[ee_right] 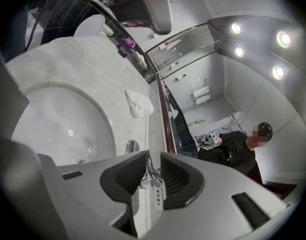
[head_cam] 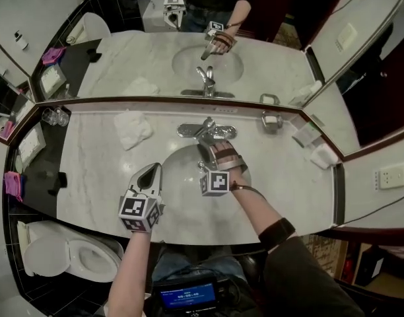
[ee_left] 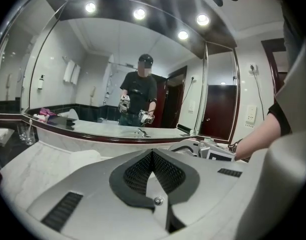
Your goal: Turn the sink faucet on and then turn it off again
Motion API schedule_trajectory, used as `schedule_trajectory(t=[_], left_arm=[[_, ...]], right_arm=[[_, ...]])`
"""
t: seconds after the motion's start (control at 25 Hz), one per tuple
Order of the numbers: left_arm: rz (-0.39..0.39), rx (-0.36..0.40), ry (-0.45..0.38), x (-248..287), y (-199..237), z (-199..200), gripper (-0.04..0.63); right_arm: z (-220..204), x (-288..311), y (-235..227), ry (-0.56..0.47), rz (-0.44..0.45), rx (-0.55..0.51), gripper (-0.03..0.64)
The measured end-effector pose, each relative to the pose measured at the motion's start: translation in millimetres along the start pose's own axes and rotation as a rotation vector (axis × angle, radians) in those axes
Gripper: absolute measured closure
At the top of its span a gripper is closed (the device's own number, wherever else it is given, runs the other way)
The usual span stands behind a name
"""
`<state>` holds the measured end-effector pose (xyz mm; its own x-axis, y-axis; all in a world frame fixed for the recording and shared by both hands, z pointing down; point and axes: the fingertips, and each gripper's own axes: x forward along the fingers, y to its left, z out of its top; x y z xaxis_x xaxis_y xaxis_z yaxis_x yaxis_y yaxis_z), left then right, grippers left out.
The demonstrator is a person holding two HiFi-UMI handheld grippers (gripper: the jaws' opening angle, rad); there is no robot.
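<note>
Faucet [head_cam: 206, 132] sits at the back of the sink [head_cam: 179, 177] in the head view, with my right gripper [head_cam: 210, 150] right up at it and my left gripper [head_cam: 152, 174] hanging over the counter. Left gripper view: jaws fully together, nothing in them. Right gripper view: the chrome lever [ee_right: 150, 176] stands between slightly parted jaws, not clamped. I reckon it's rigid, slick metal, so I'd pinch near the tip.

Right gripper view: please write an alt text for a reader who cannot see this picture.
The right gripper has the chrome faucet handle between its tongs, seen close up beside a white sink basin set in a marble counter. A crumpled white cloth lies near the mirror, which reflects the person holding both grippers.
</note>
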<state>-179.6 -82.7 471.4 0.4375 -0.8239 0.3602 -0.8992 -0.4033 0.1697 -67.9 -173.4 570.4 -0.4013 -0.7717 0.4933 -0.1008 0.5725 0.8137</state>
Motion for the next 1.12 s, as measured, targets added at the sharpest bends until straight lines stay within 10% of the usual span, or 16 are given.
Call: schedule_trajectory(t=[0.48, 1.12], left_arm=[[-0.034, 0.034, -0.050, -26, -28, 34, 0.595], [-0.097, 0.071, -0.028, -30, -58, 21, 0.595]], right_arm=[[-7, -100, -52, 0.044, -0.080, 0.371, 0.595], [-57, -200, -57, -0.011, -0.078, 1.143, 0.595]])
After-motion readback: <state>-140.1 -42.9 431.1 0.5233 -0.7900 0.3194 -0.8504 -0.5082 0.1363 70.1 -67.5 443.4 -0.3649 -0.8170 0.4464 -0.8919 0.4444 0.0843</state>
